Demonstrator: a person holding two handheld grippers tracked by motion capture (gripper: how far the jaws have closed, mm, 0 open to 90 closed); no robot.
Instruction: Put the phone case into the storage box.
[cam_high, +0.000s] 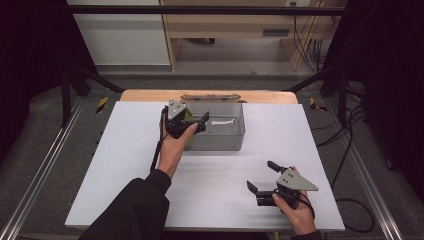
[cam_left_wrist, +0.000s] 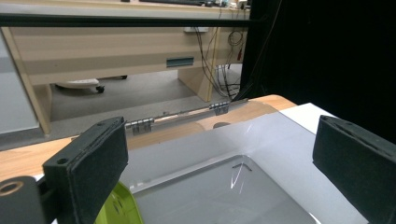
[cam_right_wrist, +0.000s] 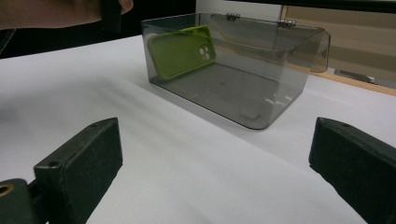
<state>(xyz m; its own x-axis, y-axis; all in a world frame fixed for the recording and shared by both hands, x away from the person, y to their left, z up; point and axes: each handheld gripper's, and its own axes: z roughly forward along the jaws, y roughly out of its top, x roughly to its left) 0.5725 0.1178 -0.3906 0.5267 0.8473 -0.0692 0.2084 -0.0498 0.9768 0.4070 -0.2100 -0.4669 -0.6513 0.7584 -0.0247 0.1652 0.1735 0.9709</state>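
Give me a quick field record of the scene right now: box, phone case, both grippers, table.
box: clear grey plastic box, lid open, hinged at the far side, standing on the white table
phone case: green phone case inside the box, leaning on edge against one end wall
left gripper: left gripper over the box's left end, jaws open, holding nothing
right gripper: right gripper near the table's front right, apart from the box, jaws open, pointed toward the box
contact: neither gripper touches the phone case
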